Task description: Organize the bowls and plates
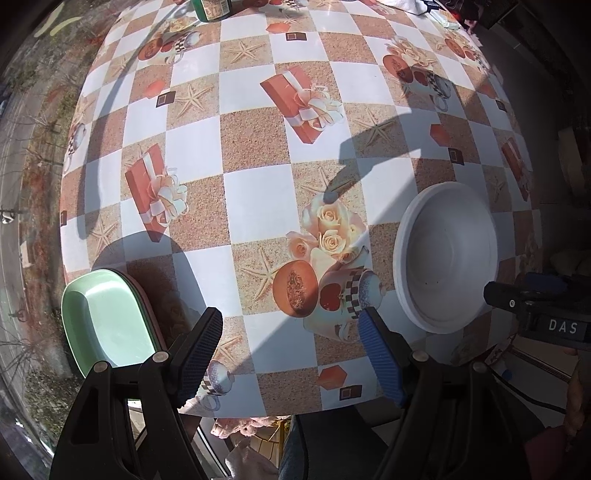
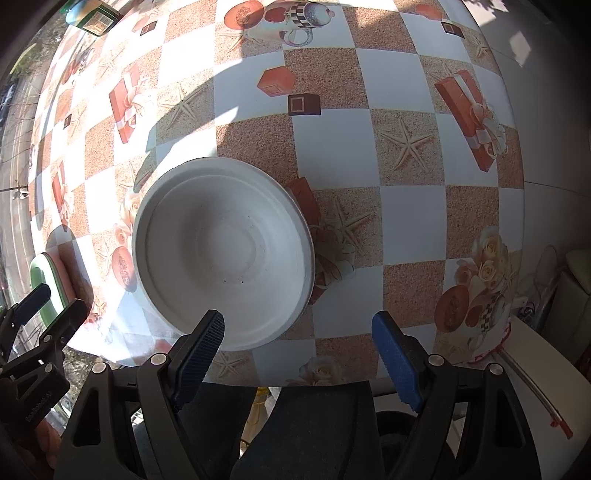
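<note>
A white round bowl (image 1: pixel 445 254) sits near the table's front edge; it also shows in the right wrist view (image 2: pixel 221 254). A green oval dish (image 1: pixel 105 321) lies stacked on a pink one at the front left edge, and shows in the right wrist view (image 2: pixel 46 280). My left gripper (image 1: pixel 290 350) is open and empty above the front edge, between the dish and the bowl. My right gripper (image 2: pixel 299 354) is open and empty, just right of the bowl's near rim, its left finger (image 2: pixel 201 347) over the rim. The right gripper's body shows in the left wrist view (image 1: pixel 539 306).
The table carries a checkered cloth (image 1: pixel 258 147) with printed gift boxes, roses and starfish. A green jar (image 1: pixel 212 9) stands at the far edge. A chair seat (image 2: pixel 317 424) lies below the front edge. A window is at the left.
</note>
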`<state>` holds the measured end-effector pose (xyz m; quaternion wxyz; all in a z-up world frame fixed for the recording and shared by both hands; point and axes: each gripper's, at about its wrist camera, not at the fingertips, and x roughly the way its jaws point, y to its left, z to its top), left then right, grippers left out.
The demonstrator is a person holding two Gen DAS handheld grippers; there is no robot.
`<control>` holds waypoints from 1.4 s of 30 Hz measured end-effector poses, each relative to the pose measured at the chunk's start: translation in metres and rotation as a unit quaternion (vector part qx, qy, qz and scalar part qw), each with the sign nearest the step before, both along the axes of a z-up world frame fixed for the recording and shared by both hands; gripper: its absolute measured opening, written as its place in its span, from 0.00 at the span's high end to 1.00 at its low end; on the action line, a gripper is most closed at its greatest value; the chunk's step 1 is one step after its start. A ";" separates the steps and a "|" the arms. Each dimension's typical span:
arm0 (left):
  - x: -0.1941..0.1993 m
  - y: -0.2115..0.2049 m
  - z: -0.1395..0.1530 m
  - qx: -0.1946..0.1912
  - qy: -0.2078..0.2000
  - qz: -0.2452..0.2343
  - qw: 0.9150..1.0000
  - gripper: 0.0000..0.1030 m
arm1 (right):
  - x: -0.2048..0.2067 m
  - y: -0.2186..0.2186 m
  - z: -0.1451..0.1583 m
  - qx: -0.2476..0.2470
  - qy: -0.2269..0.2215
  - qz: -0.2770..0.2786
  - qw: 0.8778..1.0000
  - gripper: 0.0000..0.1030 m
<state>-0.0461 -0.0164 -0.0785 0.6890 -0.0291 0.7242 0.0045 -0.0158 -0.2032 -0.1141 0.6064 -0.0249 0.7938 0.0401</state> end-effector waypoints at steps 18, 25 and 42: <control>-0.002 -0.002 -0.008 -0.007 0.013 0.007 1.000 0.23 | -0.008 0.011 -0.022 -0.013 0.026 0.007 1.000 0.19; -0.008 -0.004 -0.016 -0.011 0.024 0.007 1.000 0.23 | -0.015 0.005 -0.031 -0.022 0.035 0.001 0.999 0.19; -0.019 -0.037 -0.030 0.009 0.034 -0.047 0.998 0.23 | -0.044 -0.011 -0.041 -0.017 0.021 -0.037 0.999 0.19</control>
